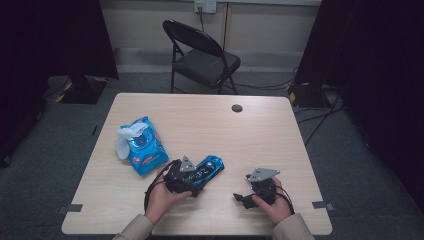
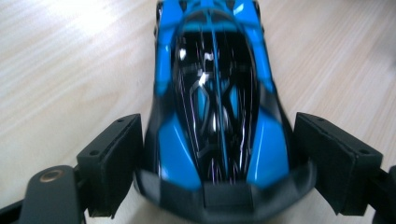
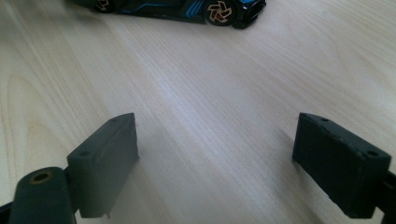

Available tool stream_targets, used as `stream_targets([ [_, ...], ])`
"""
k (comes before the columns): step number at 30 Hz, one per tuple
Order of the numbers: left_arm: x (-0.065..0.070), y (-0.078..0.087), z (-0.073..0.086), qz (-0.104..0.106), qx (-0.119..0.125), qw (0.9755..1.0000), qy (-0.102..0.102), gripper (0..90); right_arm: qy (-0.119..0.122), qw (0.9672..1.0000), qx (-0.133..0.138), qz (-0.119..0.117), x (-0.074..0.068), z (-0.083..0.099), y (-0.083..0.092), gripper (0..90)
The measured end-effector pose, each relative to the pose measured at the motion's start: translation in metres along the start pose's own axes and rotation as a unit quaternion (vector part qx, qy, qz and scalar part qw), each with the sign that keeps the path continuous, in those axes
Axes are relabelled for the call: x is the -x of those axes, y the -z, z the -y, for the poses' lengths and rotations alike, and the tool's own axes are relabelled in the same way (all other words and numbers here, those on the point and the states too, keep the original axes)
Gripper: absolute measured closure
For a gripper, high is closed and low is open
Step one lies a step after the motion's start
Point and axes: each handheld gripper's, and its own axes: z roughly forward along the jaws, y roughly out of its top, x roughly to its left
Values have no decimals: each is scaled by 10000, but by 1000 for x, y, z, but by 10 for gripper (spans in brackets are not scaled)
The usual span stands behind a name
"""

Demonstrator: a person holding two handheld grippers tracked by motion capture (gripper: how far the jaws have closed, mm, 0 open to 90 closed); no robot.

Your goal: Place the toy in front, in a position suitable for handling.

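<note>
While the blue toy car [image 2: 219,107] is sitting on the bench [image 1: 260,135], we are straddling it with the left hand-held gripper [image 2: 215,158], jaws apart, and holding the right hand-held gripper [image 3: 215,158] spread over bare wood.

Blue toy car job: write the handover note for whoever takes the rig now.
Left claw: jaws wide, straddling the rear of the glossy blue-and-black plastic toy car; contact on the left pad cannot be told, a gap shows on the right.
Right claw: open, empty, low over the pale wooden table.
Blue wet-wipe pack lies left of the car.
Done: car on table.
Left: probably grasping or clearing the car.
</note>
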Motion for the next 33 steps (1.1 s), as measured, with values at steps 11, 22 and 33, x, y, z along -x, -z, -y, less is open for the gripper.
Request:
stream_targets([
  [11, 1, -1, 13, -45, 328, 9994, -29, 232, -4, 10000, -6, -6, 0, 0, 0, 131],
  [22, -1, 1, 14, 33, 279, 9996, -20, 225, -4, 10000, -8, -2, 0, 0, 0, 129],
  [33, -14, 41, 12, 173, 38, 9998, 6, 200, -1, 10000, -5, -3, 0, 0, 0, 130],
])
